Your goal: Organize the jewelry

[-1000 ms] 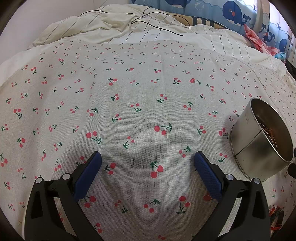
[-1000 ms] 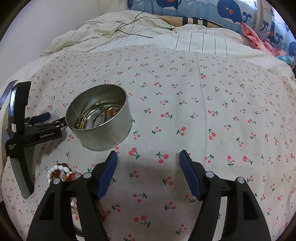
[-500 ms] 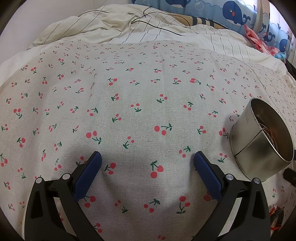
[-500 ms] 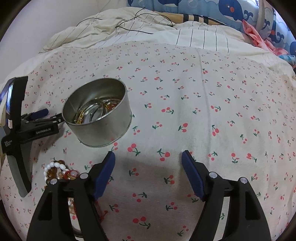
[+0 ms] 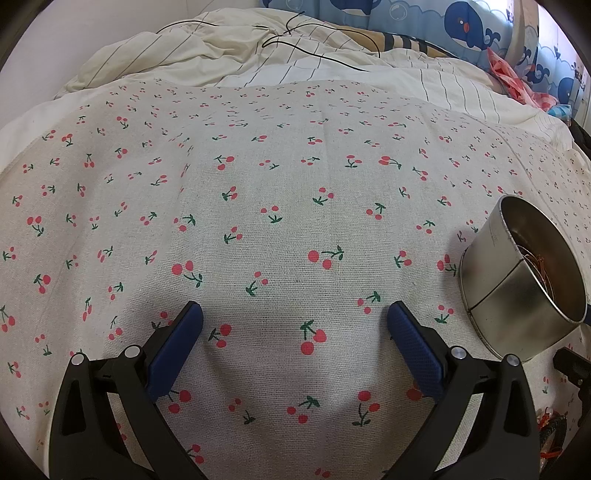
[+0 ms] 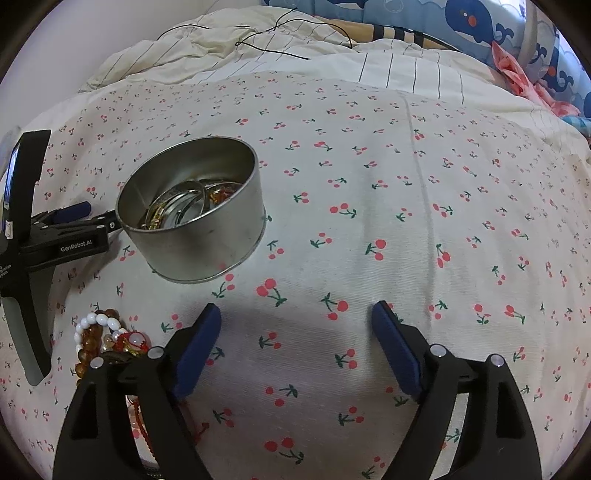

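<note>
A round metal tin [image 6: 207,240] stands on the cherry-print cloth [image 6: 369,206], with bangles [image 6: 184,206] and other jewelry inside. It also shows at the right of the left wrist view [image 5: 517,295]. A pile of bead bracelets [image 6: 107,339], white, amber and red, lies on the cloth below and left of the tin, partly hidden by my right gripper's left finger. My right gripper [image 6: 295,325] is open and empty, low over the cloth to the right of the pile. My left gripper [image 5: 295,325] is open and empty over bare cloth, left of the tin; its body shows in the right wrist view [image 6: 62,240].
A rumpled striped duvet [image 5: 295,62] with a black cable [image 5: 295,40] lies at the back. A whale-print pillow [image 5: 472,22] and pink fabric [image 5: 517,81] sit at the back right. Red beads [image 5: 550,435] peek in at the lower right of the left wrist view.
My right gripper has drawn back and lower, so the tin and bead pile sit higher in its view. My left gripper has not moved.
</note>
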Tool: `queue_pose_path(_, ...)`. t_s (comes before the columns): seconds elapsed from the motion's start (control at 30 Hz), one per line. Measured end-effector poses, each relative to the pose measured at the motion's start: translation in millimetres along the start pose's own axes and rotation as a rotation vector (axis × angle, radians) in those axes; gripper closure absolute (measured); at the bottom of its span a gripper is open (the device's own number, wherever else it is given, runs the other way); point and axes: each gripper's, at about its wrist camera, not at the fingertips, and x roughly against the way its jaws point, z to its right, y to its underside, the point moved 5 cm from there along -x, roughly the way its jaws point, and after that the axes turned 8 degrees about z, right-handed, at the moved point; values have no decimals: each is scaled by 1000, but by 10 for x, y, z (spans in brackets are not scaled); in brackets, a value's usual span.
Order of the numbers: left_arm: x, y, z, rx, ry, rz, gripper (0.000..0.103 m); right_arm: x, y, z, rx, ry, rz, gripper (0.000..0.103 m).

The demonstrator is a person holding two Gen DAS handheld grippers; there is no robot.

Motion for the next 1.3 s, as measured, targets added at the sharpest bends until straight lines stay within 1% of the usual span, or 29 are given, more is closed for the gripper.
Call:
queue_pose_path(0.13, 0, 0, 0, 0, 0, 0, 7, 13, 12, -3, -2, 1, 10, 20)
queue_pose_path(0.27, -1, 0, 1, 0, 0, 0, 7, 20, 46, -24, -6, 11, 35, 15)
queue_pose_path(0.47, -2, 0, 1, 0, 0, 1, 7, 89, 88, 0, -16, 54, 104, 11)
queue_pose_path(0.63, -4, -1, 0, 0, 0, 1, 7, 185, 102, 108, -61, 107, 151, 9)
queue_pose_path(0.77, -3, 1, 1, -1, 1, 1, 7, 186, 100, 97, -48, 145, 156, 9)
queue_pose_path(0.97, -3, 1, 1, -1, 1, 1, 7, 138, 119, 35, -4, 203, 139, 8)
queue_pose_path(1.3, -6, 0, 0, -1, 0, 1, 7, 76, 141, 47, 10, 222, 120, 8)
